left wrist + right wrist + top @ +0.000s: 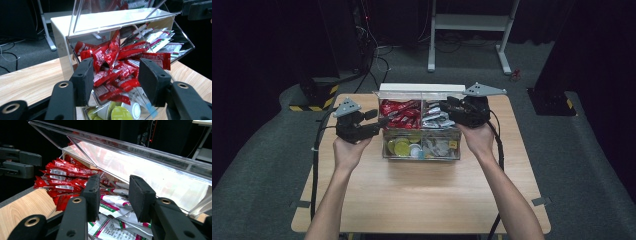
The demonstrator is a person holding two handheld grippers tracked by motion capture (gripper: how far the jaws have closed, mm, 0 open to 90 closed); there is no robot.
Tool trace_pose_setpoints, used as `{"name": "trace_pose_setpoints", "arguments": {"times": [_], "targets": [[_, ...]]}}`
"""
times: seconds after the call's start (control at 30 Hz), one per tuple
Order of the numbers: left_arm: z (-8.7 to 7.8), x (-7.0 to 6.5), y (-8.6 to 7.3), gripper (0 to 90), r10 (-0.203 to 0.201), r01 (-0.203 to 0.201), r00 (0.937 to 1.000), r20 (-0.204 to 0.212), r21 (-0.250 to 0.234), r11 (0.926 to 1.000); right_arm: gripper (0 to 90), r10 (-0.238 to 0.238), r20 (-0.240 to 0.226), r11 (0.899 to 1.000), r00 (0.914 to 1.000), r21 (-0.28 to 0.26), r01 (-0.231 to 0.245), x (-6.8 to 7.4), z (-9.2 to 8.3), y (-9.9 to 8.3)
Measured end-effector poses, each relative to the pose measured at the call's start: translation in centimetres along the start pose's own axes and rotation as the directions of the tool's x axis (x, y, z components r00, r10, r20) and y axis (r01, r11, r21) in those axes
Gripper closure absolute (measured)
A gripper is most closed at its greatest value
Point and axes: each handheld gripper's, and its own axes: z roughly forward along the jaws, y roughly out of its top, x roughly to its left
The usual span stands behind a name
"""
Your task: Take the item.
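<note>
A clear acrylic box (422, 90) stands at the back middle of the wooden table (422, 195). Its upper left bin holds red sachets (399, 112) (110, 55) (65, 173). The upper right bin holds white and green sachets (434, 119) (160, 40) (115, 202). Round yellow-green capsules (402, 146) (120, 112) fill the lower left drawer. My left gripper (379, 121) (115, 72) is open at the box's left side, facing the red sachets with nothing between its jaws. My right gripper (444, 106) (111, 192) is open over the white sachets, under the raised clear lid (150, 152).
Small grey and white items (439, 147) lie in the lower right drawer. Bare table stretches in front of the box. Behind the table are a white desk frame (469, 22), floor cables and a black stand with a striped base (314, 97).
</note>
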Motion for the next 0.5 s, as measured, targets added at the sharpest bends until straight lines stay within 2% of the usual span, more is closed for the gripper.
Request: {"name": "trace_pose_setpoints", "arguments": {"times": [0.07,0.3,0.5], "targets": [[0.3,0.1,0.2,45.9,-0.009,0.009,1.0000,0.002,0.003,1.0000,61.3,0.000,0.000,1.000,1.0000,0.000,0.000,0.0,0.0,0.0],[1.4,0.1,0.7,49.6,-0.004,0.004,1.0000,0.005,0.023,0.9997,61.4,0.000,-0.001,1.000,1.0000,0.000,0.000,0.0,0.0,0.0],[2.2,-0.4,1.0,54.4,0.014,-0.014,0.9999,-0.001,0.041,0.9991,61.4,0.001,-0.002,1.000,1.0000,0.001,-0.001,0.0,0.0,0.0]]}}
